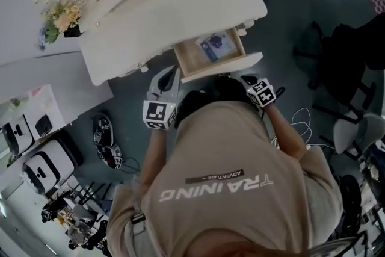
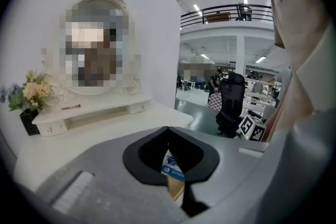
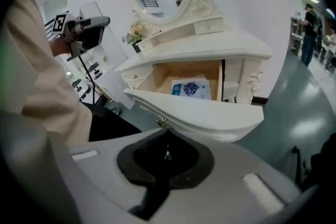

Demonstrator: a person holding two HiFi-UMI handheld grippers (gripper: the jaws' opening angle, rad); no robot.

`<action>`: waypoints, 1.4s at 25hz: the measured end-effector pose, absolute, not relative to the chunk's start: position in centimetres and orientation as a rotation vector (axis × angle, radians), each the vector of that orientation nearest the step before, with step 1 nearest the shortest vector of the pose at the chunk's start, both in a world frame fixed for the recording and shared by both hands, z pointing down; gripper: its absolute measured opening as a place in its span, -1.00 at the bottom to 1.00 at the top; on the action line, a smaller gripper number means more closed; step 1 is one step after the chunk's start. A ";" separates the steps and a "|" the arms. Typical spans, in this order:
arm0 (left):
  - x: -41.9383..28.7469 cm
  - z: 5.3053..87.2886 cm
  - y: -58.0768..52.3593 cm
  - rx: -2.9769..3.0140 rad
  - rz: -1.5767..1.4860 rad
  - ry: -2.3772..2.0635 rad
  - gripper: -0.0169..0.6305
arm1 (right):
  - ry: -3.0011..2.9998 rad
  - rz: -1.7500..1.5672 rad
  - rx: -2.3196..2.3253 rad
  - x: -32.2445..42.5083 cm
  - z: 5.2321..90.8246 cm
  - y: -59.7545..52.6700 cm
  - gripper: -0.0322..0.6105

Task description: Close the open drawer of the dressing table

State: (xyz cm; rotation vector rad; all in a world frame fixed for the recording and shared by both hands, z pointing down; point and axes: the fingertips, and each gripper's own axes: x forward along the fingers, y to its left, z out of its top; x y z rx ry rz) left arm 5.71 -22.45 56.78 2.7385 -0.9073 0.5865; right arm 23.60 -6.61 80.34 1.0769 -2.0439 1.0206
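The drawer [image 3: 197,113] front spans mid-frame crosswise, just ahead of the right gripper [image 3: 167,136], the left gripper [image 2: 168,139] off its left end; both pairs of fingers together, empty.

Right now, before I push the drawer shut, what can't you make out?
Print on the blue packet: too small in every view.
The drawer in the left gripper view: the body of the left tool covers all but a sliver.
The drawer knob in the right gripper view: whether the right tool touches it is unclear.
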 end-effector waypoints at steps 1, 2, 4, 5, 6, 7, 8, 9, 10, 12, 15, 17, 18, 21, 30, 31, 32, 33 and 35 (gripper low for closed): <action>5.8 56.9 -22.6 2.734 0.601 -0.912 -0.93 | -2.033 1.035 1.054 23.8 81.2 -6.4 -0.89; 5.8 57.2 -22.8 2.721 0.602 -0.912 -0.92 | -2.024 1.049 1.040 23.8 81.9 -6.3 -0.89; 5.9 57.7 -23.1 2.688 0.577 -0.901 -0.92 | -2.004 1.085 1.024 23.7 82.7 -6.3 -0.89; 5.9 57.9 -23.2 2.678 0.561 -0.889 -0.92 | -1.997 1.102 1.021 23.5 82.9 -6.4 -0.89; 6.0 58.1 -23.2 2.675 0.549 -0.871 -0.92 | -1.993 1.118 1.020 23.2 83.0 -6.6 -0.89; 5.9 58.2 -23.1 2.677 0.541 -0.848 -0.92 | -1.991 1.136 1.023 22.7 83.1 -6.8 -0.89; 5.8 58.2 -22.9 2.684 0.538 -0.826 -0.92 | -1.988 1.152 1.031 22.1 83.2 -7.1 -0.89; 5.5 58.3 -22.8 2.692 0.536 -0.808 -0.92 | -1.983 1.164 1.040 21.6 83.2 -7.4 -0.89; 5.2 58.3 -22.8 2.697 0.534 -0.801 -0.92 | -1.977 1.172 1.048 21.2 83.4 -7.8 -0.89; 4.1 58.6 -22.8 2.687 0.523 -0.818 -0.92 | -1.957 1.183 1.052 20.5 83.8 -8.3 -0.89; 2.5 58.9 -23.3 2.648 0.462 -0.868 -0.92 | -1.914 1.204 1.067 20.4 84.1 -8.8 -0.89; 1.3 58.9 -23.9 2.642 0.447 -0.904 -0.92 | -1.891 1.227 1.105 20.2 84.0 -9.3 -0.89; 0.6 58.9 -24.3 2.642 0.447 -0.921 -0.92 | -1.881 1.239 1.125 20.0 84.0 -9.6 -0.89; -1.4 59.2 -24.9 2.621 0.435 -0.965 -0.92 | -1.853 1.286 1.178 19.5 84.4 -10.3 -0.89; -4.3 59.3 -25.2 2.601 0.429 -1.001 -0.92 | -1.856 1.266 1.184 18.4 84.4 -13.3 -0.89; -4.4 59.2 -25.2 2.602 0.429 -0.999 -0.92 | -1.856 1.265 1.183 18.4 84.4 -13.8 -0.89; -4.4 59.1 -25.2 2.603 0.426 -0.998 -0.92 | -1.855 1.264 1.181 18.4 84.4 -14.2 -0.89; -4.5 59.0 -25.3 2.605 0.422 -0.999 -0.92 | -1.856 1.260 1.179 18.4 84.5 -14.7 -0.89; -4.5 58.8 -25.4 2.608 0.421 -1.006 -0.92 | -1.857 1.251 1.173 18.5 84.6 -15.5 -0.89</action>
